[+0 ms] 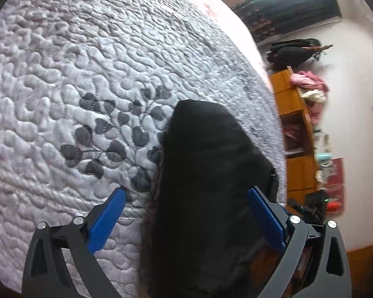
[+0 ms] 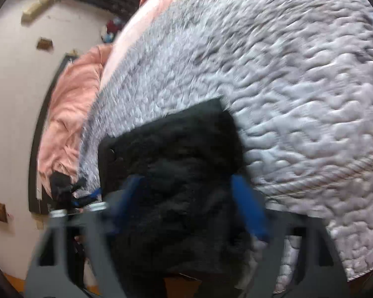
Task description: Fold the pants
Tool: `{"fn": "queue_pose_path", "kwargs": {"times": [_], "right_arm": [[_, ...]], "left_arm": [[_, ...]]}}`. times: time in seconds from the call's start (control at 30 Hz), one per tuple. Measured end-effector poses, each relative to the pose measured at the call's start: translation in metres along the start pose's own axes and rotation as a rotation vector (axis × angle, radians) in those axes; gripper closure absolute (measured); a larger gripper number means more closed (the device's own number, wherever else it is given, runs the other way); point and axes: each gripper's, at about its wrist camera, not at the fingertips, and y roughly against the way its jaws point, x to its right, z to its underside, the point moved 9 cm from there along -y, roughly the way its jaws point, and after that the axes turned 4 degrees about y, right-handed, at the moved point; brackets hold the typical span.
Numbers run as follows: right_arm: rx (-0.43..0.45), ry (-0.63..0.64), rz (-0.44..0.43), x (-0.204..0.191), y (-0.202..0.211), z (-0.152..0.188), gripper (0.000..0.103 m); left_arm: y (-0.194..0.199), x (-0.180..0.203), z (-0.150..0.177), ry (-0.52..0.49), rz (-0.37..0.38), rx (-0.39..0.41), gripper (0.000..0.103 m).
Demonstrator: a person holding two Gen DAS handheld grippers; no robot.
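Observation:
The black pants [image 1: 206,173] lie as a dark fuzzy bundle on the grey quilted bedspread [image 1: 87,74], near the bed's edge. My left gripper [image 1: 186,196] is open, its blue fingers [image 1: 107,218] standing wide on either side of the pants. In the right wrist view, which is motion-blurred, the pants [image 2: 176,164] lie with one straight edge on the quilt [image 2: 286,87]. My right gripper [image 2: 186,188] is open too, its blue fingers [image 2: 248,206] flanking the black cloth. I cannot tell whether either gripper touches the cloth.
A pink blanket [image 2: 69,114] is bunched at the bed's far side by a white wall. An orange wooden shelf [image 1: 296,129] with clothes and small items stands past the bed's edge. Dark leaf prints [image 1: 112,134] mark the quilt.

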Motion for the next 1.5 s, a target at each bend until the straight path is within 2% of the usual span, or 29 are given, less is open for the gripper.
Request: {"fn": "queue_pose_path", "kwargs": {"times": [0.03,0.17,0.23,0.33,0.6,0.7,0.83,0.87,0.9,0.93,0.97,1.03,1.1,1.17,1.3,1.5], "right_arm": [[0.021,-0.008,-0.011,0.007,0.009,-0.001,0.006],[-0.097,-0.123,-0.123,0.034,-0.002,0.014,0.006],[-0.130,-0.141,-0.172,0.037,-0.012,0.019,0.006],[-0.156,-0.153,-0.244,0.029,-0.025,0.024,0.005],[-0.214,-0.158,-0.314,0.014,-0.057,0.041,0.004],[-0.228,-0.140,-0.327,0.003,-0.066,0.043,0.003],[-0.233,-0.138,-0.332,-0.002,-0.073,0.042,0.002],[-0.230,-0.136,-0.333,-0.003,-0.072,0.041,0.002],[-0.230,-0.126,-0.340,-0.009,-0.073,0.042,0.006],[-0.240,-0.108,-0.324,-0.012,-0.075,0.045,0.020],[-0.246,-0.087,-0.305,-0.020,-0.077,0.047,0.027],[-0.239,-0.074,-0.322,-0.029,-0.070,0.047,0.051],[-0.224,-0.030,-0.338,-0.051,-0.062,0.036,0.055],[-0.218,0.021,-0.336,-0.075,-0.060,0.023,0.055],[-0.220,0.118,-0.339,-0.125,-0.075,-0.018,0.055],[-0.261,0.147,-0.358,-0.166,-0.139,-0.080,0.056]], "left_arm": [[0.000,-0.001,-0.001,0.001,0.021,-0.011,0.004],[-0.009,0.000,-0.001,-0.006,0.118,-0.080,0.004],[-0.015,-0.001,0.000,0.005,0.164,-0.121,0.004],[-0.025,-0.001,0.002,0.000,0.191,-0.153,0.004],[-0.064,0.009,0.027,-0.009,0.280,-0.279,0.004],[-0.077,0.012,0.035,-0.019,0.272,-0.301,0.004],[-0.085,0.017,0.033,-0.013,0.263,-0.279,0.006],[-0.087,0.017,0.034,-0.015,0.237,-0.273,0.023],[-0.088,0.016,0.035,-0.008,0.229,-0.281,0.031],[-0.088,0.017,0.035,0.002,0.217,-0.277,0.039],[-0.086,0.018,0.034,-0.003,0.199,-0.266,0.048],[-0.078,0.022,0.031,-0.014,0.168,-0.237,0.056],[-0.067,0.029,0.024,-0.033,0.135,-0.202,0.063],[-0.053,0.036,0.014,-0.050,0.106,-0.162,0.065],[-0.022,0.041,-0.027,-0.052,0.082,-0.064,0.065],[0.000,0.020,-0.103,-0.029,0.032,-0.011,0.065]]}}
